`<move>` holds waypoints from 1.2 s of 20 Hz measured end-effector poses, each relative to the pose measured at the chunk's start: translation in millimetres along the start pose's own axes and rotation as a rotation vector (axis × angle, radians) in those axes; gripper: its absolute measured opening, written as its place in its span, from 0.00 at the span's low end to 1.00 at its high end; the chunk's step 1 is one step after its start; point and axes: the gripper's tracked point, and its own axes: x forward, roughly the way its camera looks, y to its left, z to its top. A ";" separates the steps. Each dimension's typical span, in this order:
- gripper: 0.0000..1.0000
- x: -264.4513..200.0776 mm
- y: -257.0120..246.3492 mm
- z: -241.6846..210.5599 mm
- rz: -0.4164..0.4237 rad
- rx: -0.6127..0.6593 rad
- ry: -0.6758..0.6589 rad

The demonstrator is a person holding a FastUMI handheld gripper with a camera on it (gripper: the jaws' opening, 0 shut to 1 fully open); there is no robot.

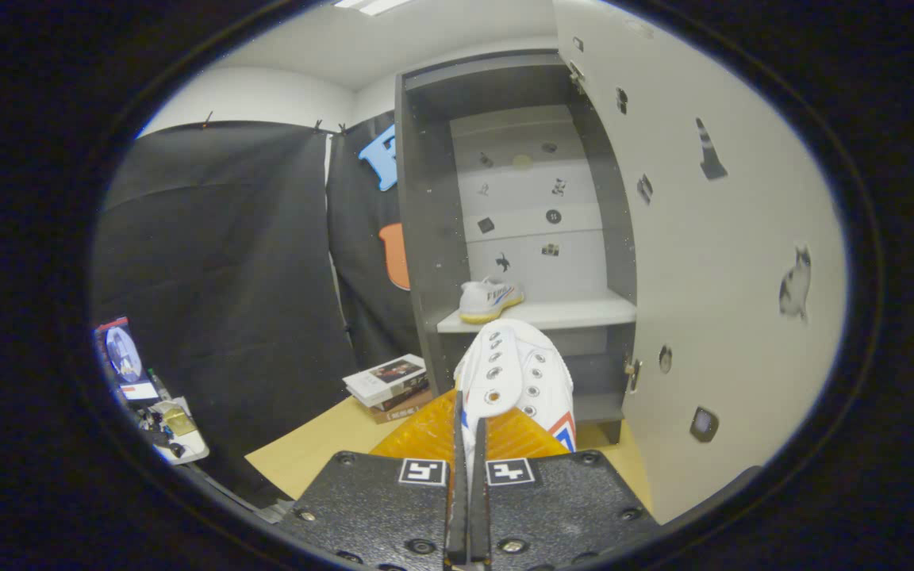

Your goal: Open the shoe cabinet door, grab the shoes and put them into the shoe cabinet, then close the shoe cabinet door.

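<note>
My gripper (469,456) is shut on a white shoe (516,381) with a yellow sole and several metal eyelets; the two fingers pinch its side wall, and the shoe hangs just ahead of them with the sole turned toward me. Beyond it stands the dark grey shoe cabinet (425,238) with its door (711,262) swung wide open to the right. A second white shoe (489,300) with a yellow sole rests on the left part of the cabinet's white shelf (576,311).
A stack of books (390,385) lies on the tan floor (322,444) left of the cabinet's foot. Black cloth walls stand to the left. A small table with a screen and clutter (147,396) sits far left. The door carries several small stickers.
</note>
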 end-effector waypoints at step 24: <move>0.05 59.1 -73.0 51.9 -0.281 -0.192 0.107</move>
